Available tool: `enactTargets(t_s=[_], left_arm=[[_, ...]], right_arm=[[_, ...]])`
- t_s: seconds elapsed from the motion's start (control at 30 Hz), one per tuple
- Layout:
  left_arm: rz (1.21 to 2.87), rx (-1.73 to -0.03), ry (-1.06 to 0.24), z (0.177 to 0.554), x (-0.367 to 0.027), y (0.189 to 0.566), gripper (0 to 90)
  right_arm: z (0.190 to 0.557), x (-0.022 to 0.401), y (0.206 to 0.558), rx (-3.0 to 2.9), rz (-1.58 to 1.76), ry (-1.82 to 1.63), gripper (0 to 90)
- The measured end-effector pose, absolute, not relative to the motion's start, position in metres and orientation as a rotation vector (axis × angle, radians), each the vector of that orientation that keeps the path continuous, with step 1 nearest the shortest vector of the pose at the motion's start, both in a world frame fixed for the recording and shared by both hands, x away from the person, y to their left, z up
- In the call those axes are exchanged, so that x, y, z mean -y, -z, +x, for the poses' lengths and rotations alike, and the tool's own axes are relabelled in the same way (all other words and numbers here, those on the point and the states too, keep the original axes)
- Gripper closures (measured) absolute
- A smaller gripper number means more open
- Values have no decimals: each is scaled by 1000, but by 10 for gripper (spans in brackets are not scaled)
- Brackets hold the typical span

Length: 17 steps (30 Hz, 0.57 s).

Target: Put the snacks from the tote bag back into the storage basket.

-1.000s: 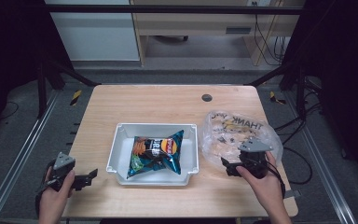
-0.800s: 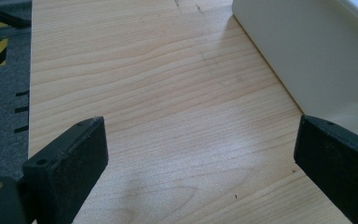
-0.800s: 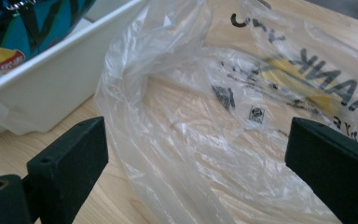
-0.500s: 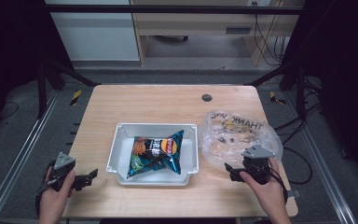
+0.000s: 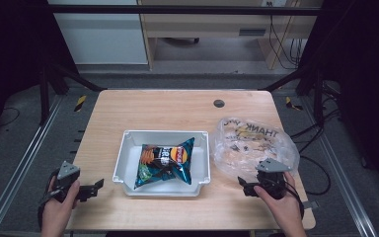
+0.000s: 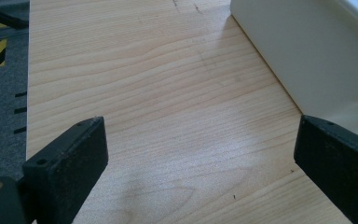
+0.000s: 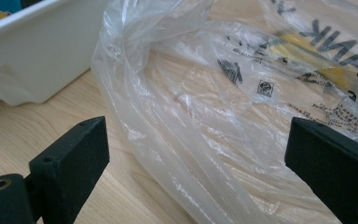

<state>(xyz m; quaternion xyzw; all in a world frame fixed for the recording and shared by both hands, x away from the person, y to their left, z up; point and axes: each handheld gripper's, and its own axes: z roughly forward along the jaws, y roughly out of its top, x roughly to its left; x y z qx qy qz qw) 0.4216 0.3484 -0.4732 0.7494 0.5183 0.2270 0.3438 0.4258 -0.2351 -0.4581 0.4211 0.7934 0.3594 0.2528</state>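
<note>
- The right gripper (image 5: 249, 187) is held at about 4 o'clock on the wooden table (image 5: 177, 106), at the near edge of the clear plastic bag (image 5: 254, 145).
- In the right gripper view its black jaws are seen set wide apart, with nothing clamped; the crumpled bag (image 7: 223, 107) is seen ahead of and between them, low over the wood.
- Whether the jaws are touching the film cannot be told.
- The bag is laid flat at about 3 o'clock on the table, just beside the right wall of the white tray (image 5: 128, 155); dark lettering is printed on its top.
- The bag's rumpled rim is seen in the right gripper view lying close to the tray's outer wall (image 7: 37, 60).
- A blue chip packet (image 5: 165, 163) is held in the tray, which is placed at the table's centre, slightly toward 6 o'clock.
- The left gripper (image 5: 93, 188) is held at about 8 o'clock, near the table's front-left corner, well apart from the bag.
- In the left gripper view its jaws are seen spread apart over bare wood, with nothing gripped; the tray's white wall (image 6: 317, 56) is seen at 2 o'clock ahead of them.
- A small dark round fitting (image 5: 219, 103) is set in the tabletop at about 1 o'clock.
</note>
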Motion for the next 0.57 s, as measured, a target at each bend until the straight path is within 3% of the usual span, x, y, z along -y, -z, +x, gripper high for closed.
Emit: enactTargets(t_s=[0.57], left_arm=[[1957,-1327,-593,423,-345,472,26]], right_arm=[[424,222,469,-2253,1022,-791,72]])
